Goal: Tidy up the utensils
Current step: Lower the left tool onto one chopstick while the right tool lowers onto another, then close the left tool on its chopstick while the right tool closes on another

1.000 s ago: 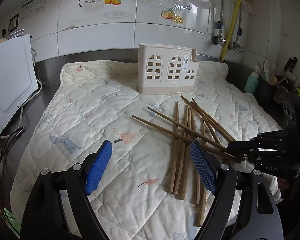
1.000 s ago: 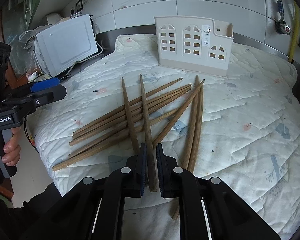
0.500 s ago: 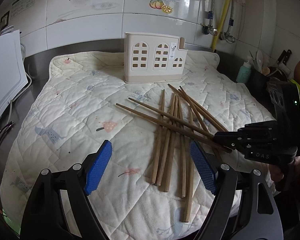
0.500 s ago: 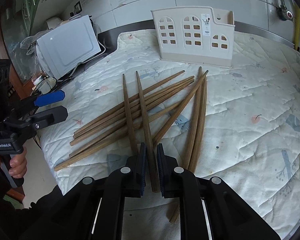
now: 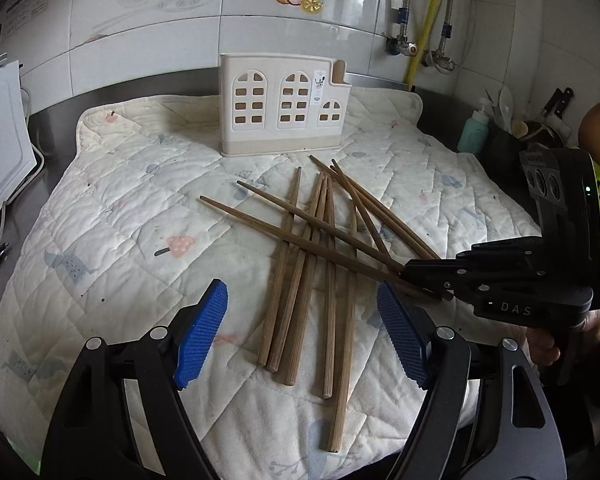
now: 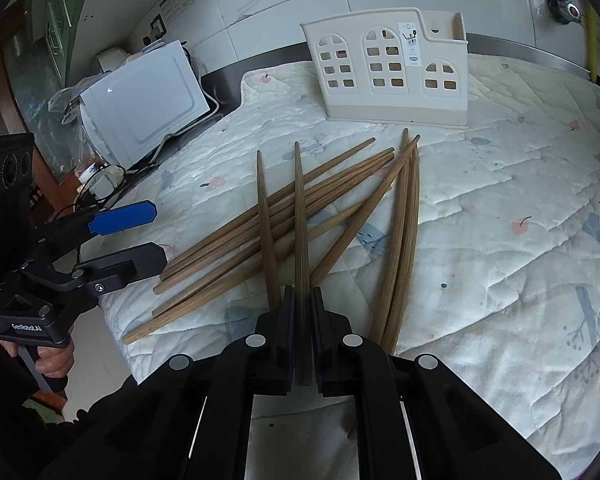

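Several brown wooden chopsticks (image 5: 308,256) lie in a loose pile on a quilted mat (image 5: 120,208); they also show in the right wrist view (image 6: 332,204). A cream utensil holder (image 5: 282,110) with window cut-outs stands upright behind them, seen too in the right wrist view (image 6: 392,68). My right gripper (image 6: 302,300) is shut on one chopstick (image 6: 300,216) at its thick end, its tip pointing at the holder. It shows in the left wrist view (image 5: 432,280). My left gripper (image 5: 300,332) is open and empty just in front of the pile's near ends.
A white appliance (image 6: 144,100) with cables stands left of the mat. A yellow pipe (image 5: 428,24) and taps run down the tiled wall. A teal bottle (image 5: 474,132), dark pot and knives crowd the right counter. The mat's front edge is close below me.
My left gripper has moved forward and closer to the pile's near ends. The right gripper stays shut on its chopstick, which has lifted slightly with the neighbouring one.
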### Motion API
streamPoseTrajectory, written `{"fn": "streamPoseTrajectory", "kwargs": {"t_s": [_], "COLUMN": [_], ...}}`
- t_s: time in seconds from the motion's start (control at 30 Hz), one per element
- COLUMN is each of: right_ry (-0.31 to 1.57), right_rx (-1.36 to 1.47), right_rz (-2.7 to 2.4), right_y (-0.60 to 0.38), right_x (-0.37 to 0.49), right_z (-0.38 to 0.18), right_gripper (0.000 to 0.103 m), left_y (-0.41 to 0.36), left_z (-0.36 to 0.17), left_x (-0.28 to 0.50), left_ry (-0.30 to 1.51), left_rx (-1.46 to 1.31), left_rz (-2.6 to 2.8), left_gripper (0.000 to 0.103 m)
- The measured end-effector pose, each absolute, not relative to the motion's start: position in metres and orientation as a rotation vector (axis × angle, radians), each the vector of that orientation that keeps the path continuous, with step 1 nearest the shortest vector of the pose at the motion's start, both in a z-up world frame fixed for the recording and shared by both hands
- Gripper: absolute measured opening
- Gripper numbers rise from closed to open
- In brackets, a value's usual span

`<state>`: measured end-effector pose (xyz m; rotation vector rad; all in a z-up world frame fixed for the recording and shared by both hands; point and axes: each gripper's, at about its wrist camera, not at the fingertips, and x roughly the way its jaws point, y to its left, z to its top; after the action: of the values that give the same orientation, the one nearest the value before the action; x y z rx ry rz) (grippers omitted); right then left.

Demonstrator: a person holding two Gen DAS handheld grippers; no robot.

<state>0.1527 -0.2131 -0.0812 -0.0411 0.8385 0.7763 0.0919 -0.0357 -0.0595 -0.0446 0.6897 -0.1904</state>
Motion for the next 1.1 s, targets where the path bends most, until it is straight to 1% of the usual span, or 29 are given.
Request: {"fn": "streamPoseTrajectory", "kwargs": {"t_s": [0.23,0.3,0.33,0.4,0.43,0.5,0.67,0.77,0.9,1.0,1.03,1.07,1.1], "right_ry": [0.832,0.83,0.824,0.815,0.809,0.798,0.774,0.764,0.752,0.744,0.74,0.736,0.733], "right_rx": [-0.034,-0.033,-0.032,-0.023,-0.019,-0.009,0.014,0.027,0.032,0.036,0.037,0.04,0.042], "right_rz": [0.774,0.772,0.768,0.767,0.763,0.756,0.736,0.729,0.722,0.72,0.717,0.716,0.716], "right_y": [-0.212,-0.212,-0.212,-0.214,-0.214,-0.217,-0.222,-0.222,-0.221,-0.22,-0.22,-0.22,-0.22], "right_x": [0.148,0.148,0.148,0.146,0.146,0.143,0.138,0.135,0.131,0.129,0.128,0.127,0.126], "right_z": [-0.08,-0.079,-0.078,-0.075,-0.074,-0.07,-0.063,-0.06,-0.056,-0.053,-0.052,-0.051,-0.049], "right_gripper": [0.007,0.007,0.007,0.007,0.007,0.007,0.007,0.007,0.007,0.007,0.007,0.007,0.007], "left_y": [-0.031,-0.031,-0.03,-0.026,-0.024,-0.019,-0.006,-0.001,-0.005,-0.014,-0.015,-0.015,-0.015], "left_z": [-0.06,-0.063,-0.065,-0.069,-0.071,-0.075,-0.085,-0.09,-0.088,-0.09,-0.091,-0.09,-0.09], "left_x": [0.093,0.093,0.094,0.096,0.096,0.099,0.109,0.116,0.118,0.12,0.121,0.121,0.121], "left_ry": [0.694,0.704,0.712,0.729,0.738,0.745,0.776,0.794,0.78,0.785,0.789,0.788,0.788], "left_rx": [-0.047,-0.04,-0.038,-0.05,-0.058,-0.068,-0.104,-0.128,-0.12,-0.063,-0.058,-0.066,-0.065], "left_rz": [-0.169,-0.168,-0.167,-0.171,-0.175,-0.17,-0.162,-0.173,-0.21,-0.216,-0.219,-0.232,-0.234], "left_gripper": [0.076,0.068,0.065,0.054,0.051,0.043,0.027,0.024,0.023,0.023,0.022,0.016,0.016]}}
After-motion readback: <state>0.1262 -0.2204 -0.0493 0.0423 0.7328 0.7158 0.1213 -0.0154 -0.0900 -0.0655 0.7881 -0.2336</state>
